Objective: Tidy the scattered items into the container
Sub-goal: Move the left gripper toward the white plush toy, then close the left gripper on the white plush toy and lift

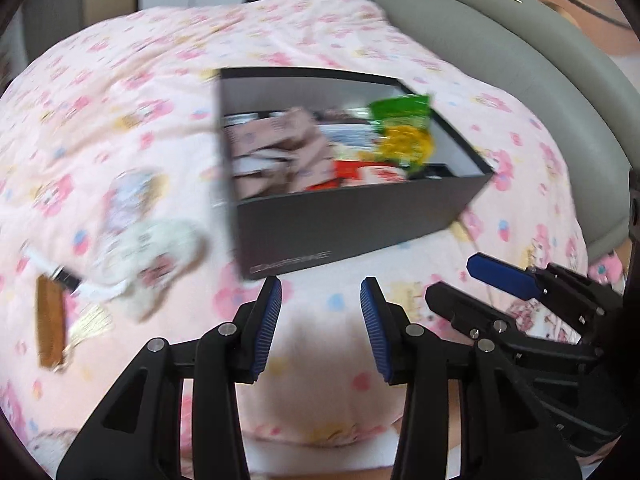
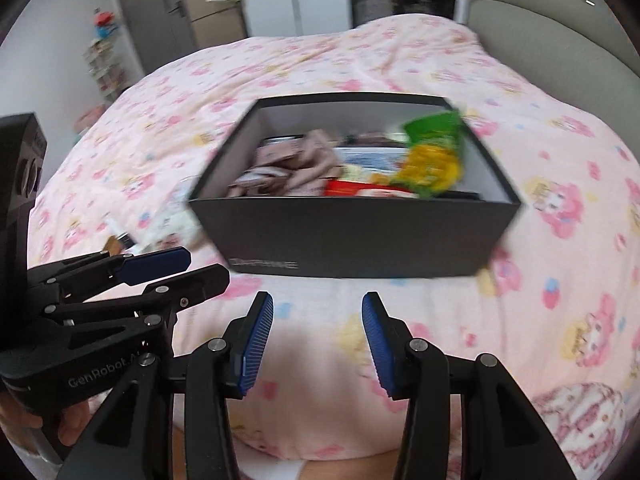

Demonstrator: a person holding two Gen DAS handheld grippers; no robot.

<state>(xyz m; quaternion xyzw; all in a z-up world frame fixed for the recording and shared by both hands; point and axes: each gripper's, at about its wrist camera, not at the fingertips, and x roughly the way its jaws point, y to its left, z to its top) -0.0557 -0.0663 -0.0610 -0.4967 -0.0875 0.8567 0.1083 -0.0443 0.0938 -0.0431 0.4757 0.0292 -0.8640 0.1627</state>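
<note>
A black box (image 1: 352,224) (image 2: 352,236) stands on the pink flowered bedspread (image 1: 160,80) (image 2: 560,200). In it lie a green and yellow snack bag (image 1: 404,132) (image 2: 436,156), pink packets (image 1: 280,148) (image 2: 288,164) and a red packet (image 1: 360,172) (image 2: 360,190). Left of the box lie a wooden comb (image 1: 50,320), a pale blurred pouch (image 1: 152,256) and a small white and black item (image 1: 60,274). My left gripper (image 1: 321,292) (image 2: 208,266) hovers before the box's near wall, open and empty. Beside it, my right gripper (image 2: 318,304) (image 1: 452,278) is open too, nothing between its pads.
A grey padded headboard (image 1: 520,60) (image 2: 540,40) borders the bed at the right. Grey cabinets (image 2: 180,8) and a small shelf with toys (image 2: 104,64) stand beyond the far side. A person's hand (image 2: 72,420) holds the left gripper.
</note>
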